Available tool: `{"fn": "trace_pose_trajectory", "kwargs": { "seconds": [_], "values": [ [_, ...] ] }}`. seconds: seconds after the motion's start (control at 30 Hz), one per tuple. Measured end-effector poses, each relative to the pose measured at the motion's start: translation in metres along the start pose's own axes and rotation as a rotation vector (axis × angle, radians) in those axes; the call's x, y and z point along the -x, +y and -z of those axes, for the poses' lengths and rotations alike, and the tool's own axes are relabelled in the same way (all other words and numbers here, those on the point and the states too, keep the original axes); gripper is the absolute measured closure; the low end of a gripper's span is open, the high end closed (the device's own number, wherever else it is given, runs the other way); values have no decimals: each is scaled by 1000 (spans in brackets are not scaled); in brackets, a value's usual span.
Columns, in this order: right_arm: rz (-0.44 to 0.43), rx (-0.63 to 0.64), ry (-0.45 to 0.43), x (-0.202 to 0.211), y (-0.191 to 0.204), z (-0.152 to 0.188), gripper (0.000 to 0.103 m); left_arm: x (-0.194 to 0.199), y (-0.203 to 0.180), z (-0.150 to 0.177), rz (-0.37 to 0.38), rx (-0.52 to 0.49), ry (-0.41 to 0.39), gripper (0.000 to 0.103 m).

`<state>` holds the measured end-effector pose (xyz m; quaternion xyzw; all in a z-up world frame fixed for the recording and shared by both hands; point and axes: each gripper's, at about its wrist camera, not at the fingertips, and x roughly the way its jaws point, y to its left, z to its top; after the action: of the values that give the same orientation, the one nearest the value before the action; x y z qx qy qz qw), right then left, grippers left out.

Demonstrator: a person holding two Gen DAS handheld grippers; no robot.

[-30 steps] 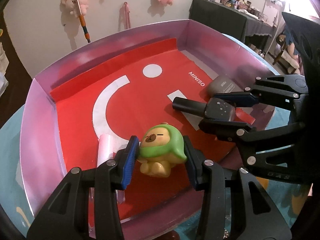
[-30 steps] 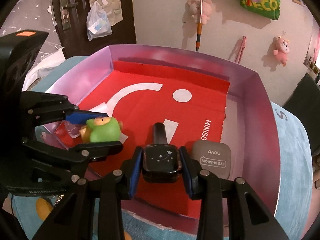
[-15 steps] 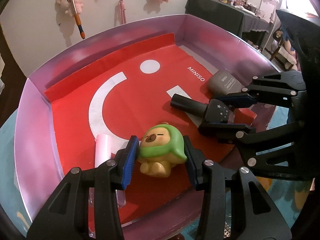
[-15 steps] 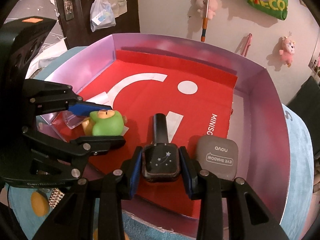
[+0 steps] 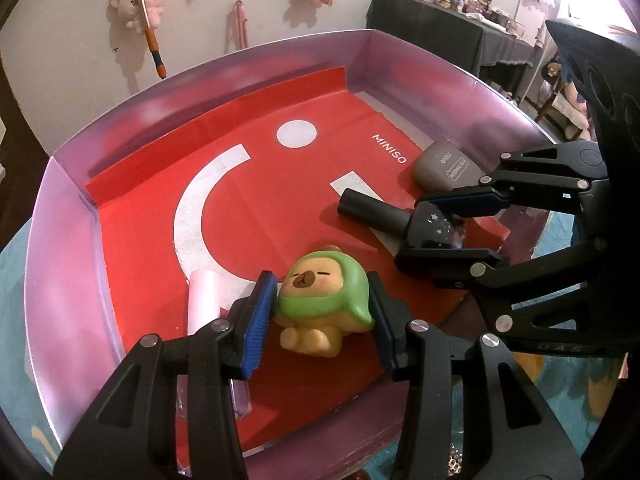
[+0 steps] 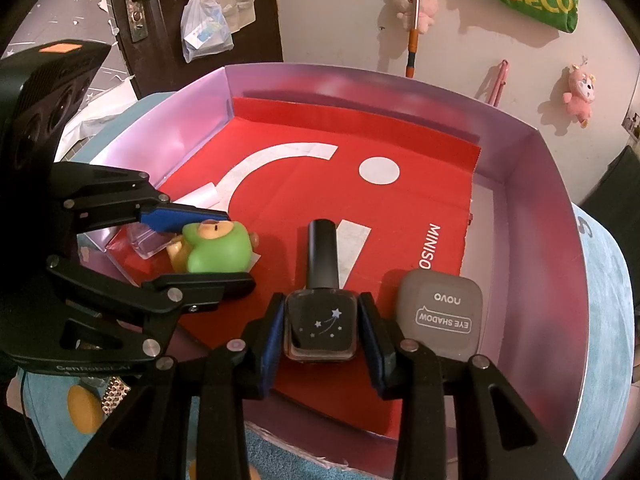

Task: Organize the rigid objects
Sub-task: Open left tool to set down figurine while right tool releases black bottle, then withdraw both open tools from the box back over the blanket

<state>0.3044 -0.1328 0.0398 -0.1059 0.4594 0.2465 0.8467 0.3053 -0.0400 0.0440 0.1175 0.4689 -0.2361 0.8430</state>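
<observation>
A green-hooded bear toy [image 5: 324,304] rests on the red liner near the front of a pink box [image 5: 60,260]. My left gripper [image 5: 320,284] is shut on it, with a pad against each side. To its right a dark nail polish bottle [image 6: 320,328] with a star print lies on the liner, its black cap pointing to the box's far wall. My right gripper [image 6: 320,300] is shut on the bottle's square body. The right wrist view shows the left gripper [image 6: 236,248] and the toy [image 6: 216,252] at left. The left wrist view shows the right gripper [image 5: 412,230] and the bottle [image 5: 428,228] at right.
A grey eye shadow case [image 6: 440,316] lies flat right beside the bottle, near the box's right wall [image 6: 560,240]. A white roll [image 5: 204,300] and a clear plastic piece [image 6: 148,240] lie left of the toy. The box sits on a blue cloth [image 6: 608,300].
</observation>
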Motion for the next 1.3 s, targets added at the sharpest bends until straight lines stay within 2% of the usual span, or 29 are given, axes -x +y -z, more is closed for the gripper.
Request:
{"fn": "trace_pose_trajectory", "kwargs": {
  "seconds": [0.4,0.5,0.97,1.07,1.17,1.3],
  "values": [
    [-10,-4,0,0,1,0,64,4,0,-1,9,15,-20,51],
    [-7,0,1,0,1,1,64,8,0,-2,9,17,-38,43],
    [10,-17,-34,25,-3,7,58,34,-3,1,-2,62,-84,41],
    [9,-40,-64,42,-6,9,48,49,-3,4,3,97,-114,33],
    [22,-52,-98,62,-6,11,45,70,-6,9,-2,133,-156,30],
    [27,-61,-146,91,-3,16,34,97,-16,19,-18,162,-213,23]
  ]
}}
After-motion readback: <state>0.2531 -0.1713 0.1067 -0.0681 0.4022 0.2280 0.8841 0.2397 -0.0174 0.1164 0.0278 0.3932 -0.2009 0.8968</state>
